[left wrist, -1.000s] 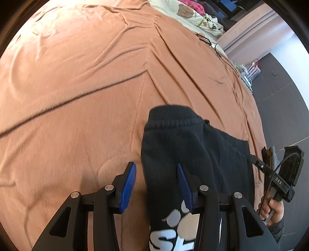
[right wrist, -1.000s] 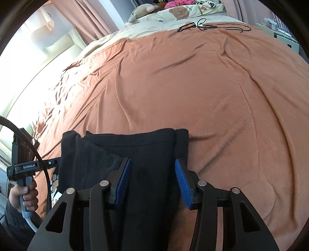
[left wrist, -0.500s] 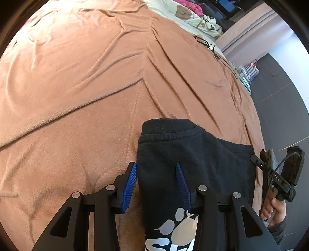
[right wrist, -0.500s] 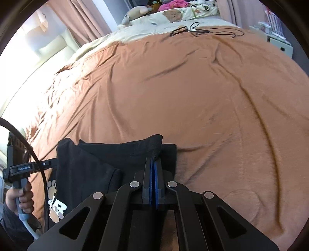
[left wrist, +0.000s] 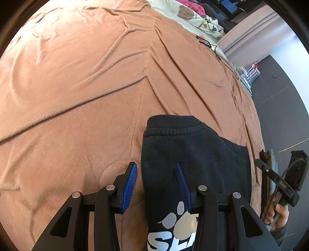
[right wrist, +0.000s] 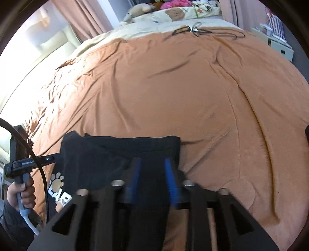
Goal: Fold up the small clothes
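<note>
A black garment (left wrist: 193,154) with a paw print and white letters lies folded on the orange blanket (left wrist: 87,86). My left gripper (left wrist: 156,183) is open and straddles its left edge, with its blue pads (left wrist: 131,185) clear of the cloth. In the right wrist view, which is blurred, the same garment (right wrist: 108,160) lies under my right gripper (right wrist: 152,175). Its jaws are opening with black cloth between the pads (right wrist: 170,177), which do not press on it. Each view shows the other gripper in a person's hand: the right gripper (left wrist: 278,183) and the left gripper (right wrist: 29,164).
The orange blanket (right wrist: 193,86) covers a wide bed. A black cable (right wrist: 202,31) lies at its far end, near bear-print bedding (right wrist: 173,13) and a plush toy (right wrist: 137,10). Curtains (right wrist: 87,17) hang at the left and a white cabinet (right wrist: 280,48) stands at the right.
The right gripper closed on the garment's edge half a second ago and now has its jaws apart again, having risen a little. The left gripper has stayed open in place.
</note>
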{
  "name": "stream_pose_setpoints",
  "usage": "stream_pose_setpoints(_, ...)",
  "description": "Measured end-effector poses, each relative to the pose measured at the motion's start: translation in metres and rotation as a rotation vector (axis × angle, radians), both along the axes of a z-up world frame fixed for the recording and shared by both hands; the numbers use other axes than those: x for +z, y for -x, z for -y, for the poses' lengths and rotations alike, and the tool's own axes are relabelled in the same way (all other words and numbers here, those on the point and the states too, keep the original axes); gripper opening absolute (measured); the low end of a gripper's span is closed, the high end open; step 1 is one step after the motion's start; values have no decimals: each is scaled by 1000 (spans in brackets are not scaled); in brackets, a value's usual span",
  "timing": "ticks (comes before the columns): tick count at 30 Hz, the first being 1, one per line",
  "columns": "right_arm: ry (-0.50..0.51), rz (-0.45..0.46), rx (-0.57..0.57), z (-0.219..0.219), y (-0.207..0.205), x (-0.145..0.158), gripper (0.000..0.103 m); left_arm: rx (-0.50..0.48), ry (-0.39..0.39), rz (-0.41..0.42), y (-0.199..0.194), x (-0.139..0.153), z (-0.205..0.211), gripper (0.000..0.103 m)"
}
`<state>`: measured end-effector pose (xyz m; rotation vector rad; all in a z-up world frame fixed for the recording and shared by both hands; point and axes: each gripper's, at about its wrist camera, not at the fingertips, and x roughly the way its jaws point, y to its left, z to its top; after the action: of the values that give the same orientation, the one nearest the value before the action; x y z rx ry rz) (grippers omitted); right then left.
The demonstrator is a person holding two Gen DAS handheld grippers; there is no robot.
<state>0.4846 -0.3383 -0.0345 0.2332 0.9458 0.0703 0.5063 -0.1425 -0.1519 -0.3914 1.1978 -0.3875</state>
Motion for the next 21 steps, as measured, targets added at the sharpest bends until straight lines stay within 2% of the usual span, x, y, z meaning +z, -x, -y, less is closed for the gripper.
stream_pose_setpoints(4,-64,-14,70,-11,7,-5,41,-7,4,-4,3,-2,1,44)
stream_pose_setpoints(8,-78,-108,120,-24,2,-28,41,-16,11,-8,11,-3,2,45)
stream_pose_setpoints(10,-89,-143,108,-23,-1,-40,41,-19,13,-11,14,-5,2,45)
stream_pose_setpoints(13,-123,-134,93,-17,-3,-42,40,-23,15,-13,19,-6,3,44)
stream_pose_setpoints(15,-144,-135,100,-14,-5,-38,11,-23,18,-14,23,-7,3,44)
stream_pose_setpoints(16,-146,-139,102,-15,-6,-37,4,-23,20,-15,25,-7,2,44)
stream_pose_setpoints(21,-72,-93,99,-17,-4,-22,1,-19,26,-13,32,-5,-1,45)
